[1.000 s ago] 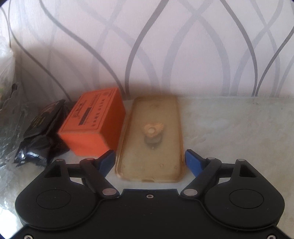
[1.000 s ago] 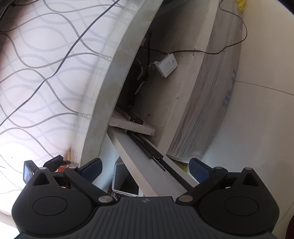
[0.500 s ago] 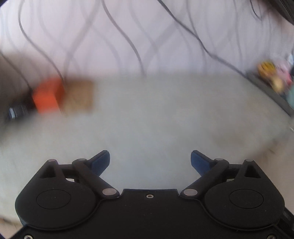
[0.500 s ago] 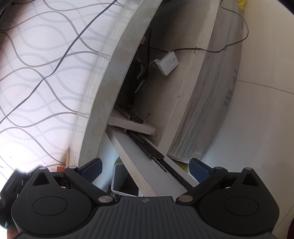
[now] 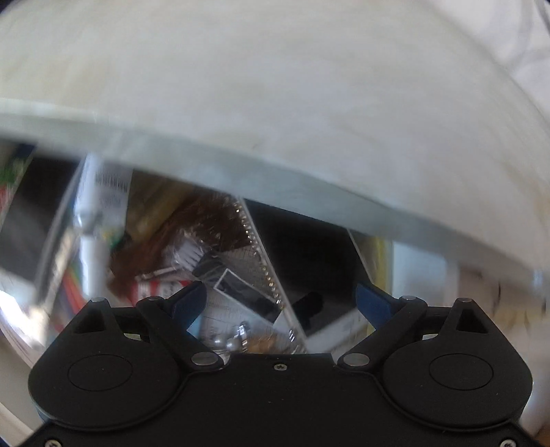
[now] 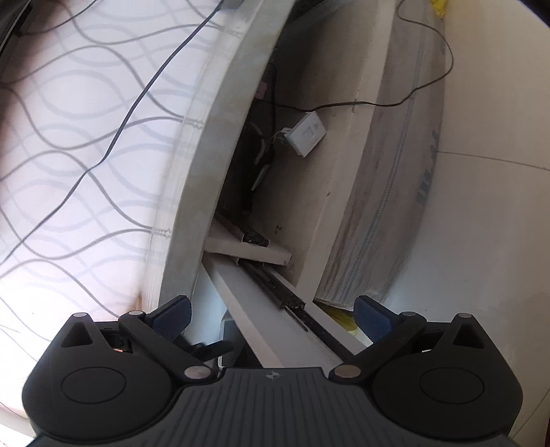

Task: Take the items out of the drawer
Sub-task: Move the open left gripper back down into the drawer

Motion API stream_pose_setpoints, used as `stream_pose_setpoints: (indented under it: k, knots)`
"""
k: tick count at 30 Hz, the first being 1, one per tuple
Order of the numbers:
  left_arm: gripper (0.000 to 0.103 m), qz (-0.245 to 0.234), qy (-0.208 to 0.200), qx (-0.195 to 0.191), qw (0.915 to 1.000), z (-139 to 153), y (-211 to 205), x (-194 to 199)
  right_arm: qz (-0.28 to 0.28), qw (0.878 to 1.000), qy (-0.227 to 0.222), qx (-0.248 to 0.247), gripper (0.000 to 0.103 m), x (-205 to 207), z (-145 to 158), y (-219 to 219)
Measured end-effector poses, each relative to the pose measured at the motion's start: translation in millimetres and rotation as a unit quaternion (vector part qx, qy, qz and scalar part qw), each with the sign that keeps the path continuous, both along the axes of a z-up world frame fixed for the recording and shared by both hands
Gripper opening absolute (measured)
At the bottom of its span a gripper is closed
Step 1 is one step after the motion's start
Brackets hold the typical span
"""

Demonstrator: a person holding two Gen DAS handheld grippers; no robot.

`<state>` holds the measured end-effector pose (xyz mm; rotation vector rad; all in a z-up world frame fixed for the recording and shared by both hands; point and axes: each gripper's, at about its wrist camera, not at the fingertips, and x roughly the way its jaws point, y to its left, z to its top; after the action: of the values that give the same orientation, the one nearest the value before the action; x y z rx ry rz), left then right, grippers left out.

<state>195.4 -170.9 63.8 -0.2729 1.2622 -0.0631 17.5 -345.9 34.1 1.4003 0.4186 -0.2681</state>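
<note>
Countertop edge (image 5: 309, 192) over cluttered drawer (image 5: 240, 261).

looking steeply down past a pale tabletop edge (image 5: 275, 178) into an open drawer (image 5: 309, 247) crammed with blurred clutter: brown bristly mass (image 5: 192, 227), white tube (image 5: 92, 220), notched strip (image 5: 264, 261). left gripper (image 5: 280, 301) spread wide above it, blue fingertips (image 5: 190, 301) clasping nothing.

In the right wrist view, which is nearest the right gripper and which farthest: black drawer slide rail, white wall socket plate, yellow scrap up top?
1. Black drawer slide rail, just ahead between the fingertips of the right gripper.
2. White wall socket plate, higher, mid-frame.
3. Yellow scrap, at the top edge.
</note>
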Motion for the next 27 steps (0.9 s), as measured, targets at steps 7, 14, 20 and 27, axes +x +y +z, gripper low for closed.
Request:
stream_pose_setpoints:
  k: [7, 14, 20, 27]
  knots:
    - [0.098, 0.051, 0.003, 0.002, 0.9987, -15, -22, 6, 0.001, 0.999, -0.006, 0.032, 0.103, -2, -14, -16]
    - [0.102, 0.109, -0.046, 0.029, 0.9926, -18, -35, -3, -0.002, 0.999, -0.012, 0.051, 0.103, -7, -26, -31]
    - [0.102, 0.127, -0.057, 0.026, 0.9899, -15, -36, -4, 0.004, 0.997, -0.013, 0.074, 0.103, -8, -39, -35]
    - [0.103, 0.105, -0.064, 0.037, 0.9917, -9, -22, 3, 0.021, 0.996, -0.017, 0.083, 0.103, -7, -41, -36]
